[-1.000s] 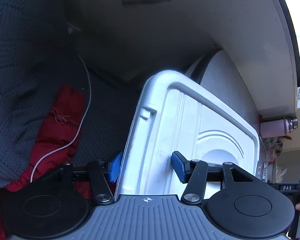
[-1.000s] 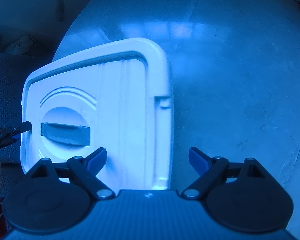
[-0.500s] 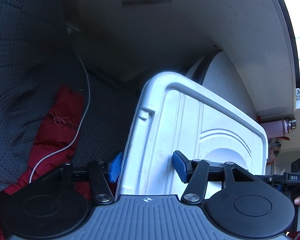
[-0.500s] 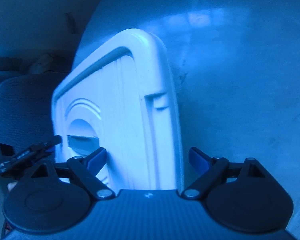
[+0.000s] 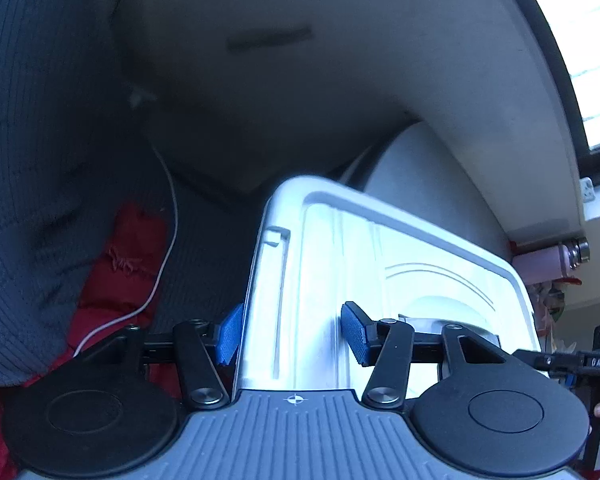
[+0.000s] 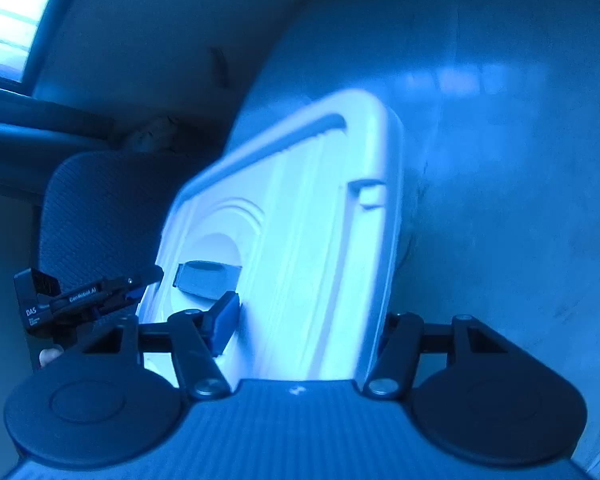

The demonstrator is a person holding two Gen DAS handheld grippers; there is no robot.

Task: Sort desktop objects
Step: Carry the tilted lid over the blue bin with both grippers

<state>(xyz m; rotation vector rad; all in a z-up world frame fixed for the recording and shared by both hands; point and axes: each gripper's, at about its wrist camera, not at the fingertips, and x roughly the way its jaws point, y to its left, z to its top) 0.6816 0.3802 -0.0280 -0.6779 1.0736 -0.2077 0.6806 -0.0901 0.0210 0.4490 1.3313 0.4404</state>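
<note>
Since the white plastic lid (image 5: 384, 280) is broad and flat, it is held at two opposite edges, one gripper to each side, so that it can be carried level rather than swung from a single corner. From the left wrist view, the left gripper (image 5: 292, 334) is seen straddling the lid's long rim: one blue pad (image 5: 231, 334) sits outside the edge and the other (image 5: 354, 334) lies on the ribbed top face, and the jaws are closing on that rim; contact of the inner pad cannot be confirmed, though the outer pad appears pressed to the edge. From the right wrist view, the right gripper (image 6: 300, 328) is placed over the opposite rim of the lid (image 6: 300, 240), with one pad (image 6: 224, 326) against the top face beside the recessed grey handle (image 6: 206, 280); the other finger is hidden behind the lid's edge, and these jaws are likewise closing with the rim between them. The lid is judged to be tilted and raised clear of the round grey table (image 6: 500, 160), over the table's edge, with a dark chair (image 6: 100, 216) beyond. Red cloth (image 5: 116, 280) and a white cable (image 5: 168, 248) are noted below on the left. A slip is possible if either grip is loose, the plastic being smooth.
</note>
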